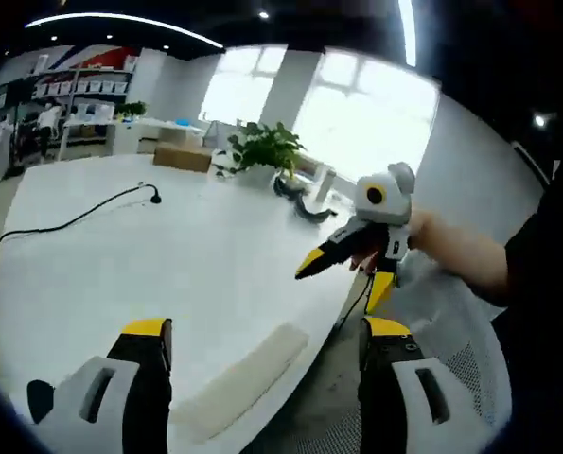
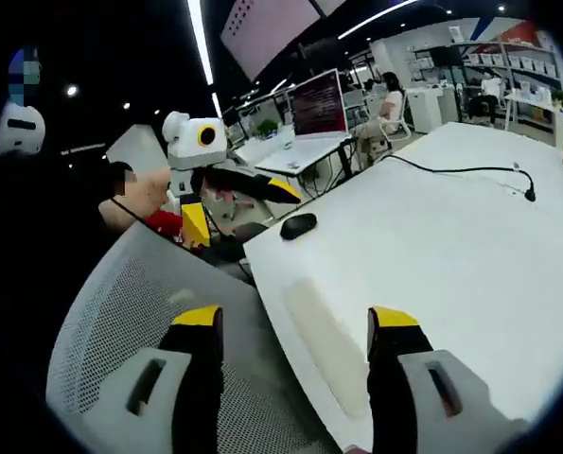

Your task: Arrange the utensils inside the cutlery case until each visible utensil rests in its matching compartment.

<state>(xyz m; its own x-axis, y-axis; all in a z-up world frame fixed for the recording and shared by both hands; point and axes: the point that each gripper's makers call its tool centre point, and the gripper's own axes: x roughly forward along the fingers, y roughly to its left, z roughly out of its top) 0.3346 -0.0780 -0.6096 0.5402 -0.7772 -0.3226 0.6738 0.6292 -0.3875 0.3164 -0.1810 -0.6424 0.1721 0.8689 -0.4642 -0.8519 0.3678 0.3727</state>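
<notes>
**Grippers over a white table, both wide apart**

While both grippers hover at the table edge, neither holds anything. Left gripper [image 1: 265, 342]: jaws spread, nothing between them, yellow tips over the white table [image 1: 167, 255]. Right gripper [image 2: 295, 331]: jaws likewise spread, empty, one jaw over the table [image 2: 451, 255], the other over a mesh chair back [image 2: 120, 312].

Cutlery case and utensils: can't make them out in either view. A pale flat strip [image 1: 243, 374] lies near the table edge between the left jaws; unclear what it is.

On the table: a black cable [image 1: 82, 216] and a black mouse [image 2: 298, 225] near the corner. A potted plant [image 1: 262, 149] stands at the far end.

Room: open office, bright windows [image 1: 357, 123], shelves [image 1: 73, 95], ceiling strip lights, a monitor [image 2: 317, 104], a seated person [image 2: 390, 99] in the background.
</notes>
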